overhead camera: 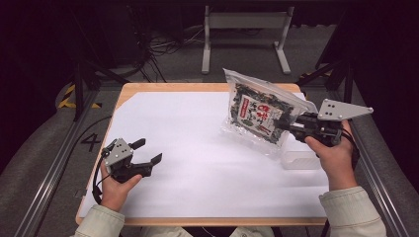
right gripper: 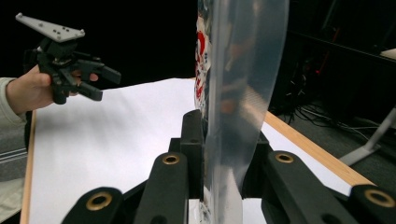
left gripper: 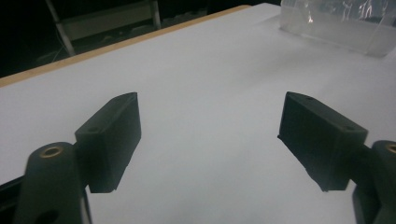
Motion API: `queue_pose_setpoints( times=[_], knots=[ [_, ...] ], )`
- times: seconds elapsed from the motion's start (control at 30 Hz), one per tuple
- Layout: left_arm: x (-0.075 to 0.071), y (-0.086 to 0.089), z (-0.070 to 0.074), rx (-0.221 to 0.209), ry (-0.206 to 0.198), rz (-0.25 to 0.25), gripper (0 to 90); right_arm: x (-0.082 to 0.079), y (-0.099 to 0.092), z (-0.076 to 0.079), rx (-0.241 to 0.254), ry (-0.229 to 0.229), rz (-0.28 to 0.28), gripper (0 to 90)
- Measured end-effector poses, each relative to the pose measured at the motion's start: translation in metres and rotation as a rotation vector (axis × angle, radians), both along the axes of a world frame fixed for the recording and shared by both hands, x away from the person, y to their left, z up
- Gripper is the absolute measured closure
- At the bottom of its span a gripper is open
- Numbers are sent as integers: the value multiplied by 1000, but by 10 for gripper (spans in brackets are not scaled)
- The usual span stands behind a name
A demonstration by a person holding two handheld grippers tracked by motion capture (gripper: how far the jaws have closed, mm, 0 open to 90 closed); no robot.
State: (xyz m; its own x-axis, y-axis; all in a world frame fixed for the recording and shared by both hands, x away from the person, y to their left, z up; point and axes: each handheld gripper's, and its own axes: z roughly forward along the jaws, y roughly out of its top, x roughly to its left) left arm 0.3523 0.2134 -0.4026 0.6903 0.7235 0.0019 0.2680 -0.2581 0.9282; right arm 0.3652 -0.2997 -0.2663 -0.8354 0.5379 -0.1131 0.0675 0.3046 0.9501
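Note:
A clear plastic bag (overhead camera: pixel 257 112) with dark contents and a red and white label hangs tilted above the right side of the white table top (overhead camera: pixel 197 158). My right gripper (overhead camera: pixel 289 123) is shut on the bag's right edge; in the right gripper view the bag (right gripper: pixel 238 93) stands edge-on between the two jaws. My left gripper (overhead camera: pixel 148 152) is held just above the table at the left, open, with nothing between its fingers (left gripper: pixel 112 140).
A clear plastic box (overhead camera: pixel 300 157) lies on the table under my right hand, also seen as the box (left gripper: pixel 336 23) in the left gripper view. The wooden table edge (overhead camera: pixel 197 87) runs along the back. A metal stand (overhead camera: pixel 244 29) and cables lie on the floor beyond.

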Motion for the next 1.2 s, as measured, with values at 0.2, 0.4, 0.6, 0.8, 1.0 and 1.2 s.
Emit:
queue_pose_setpoints(
  times=[0.2, 0.4, 0.6, 0.8, 1.0, 1.2],
  knots=[
    [-1, -2, -1, -15, 1, -12, 201, 2, -10, -1, 8, 6, -40, 761],
    [1, -3, -3, -5, 17, -20, 196, 3, -23, 1, 14, -3, -99, 760],
    [2, -2, -3, -8, 30, -11, 194, 3, -36, 7, 3, -13, -157, 761],
    [4, -1, -4, 2, 36, -9, 194, 3, -51, 12, -12, -23, -234, 760],
    [3, -3, -4, 1, 41, -8, 193, 3, -62, 13, -17, -28, -295, 760],
    [4, -1, -4, -1, 43, 0, 194, 5, -71, 14, -18, -27, -346, 761]
  ],
)
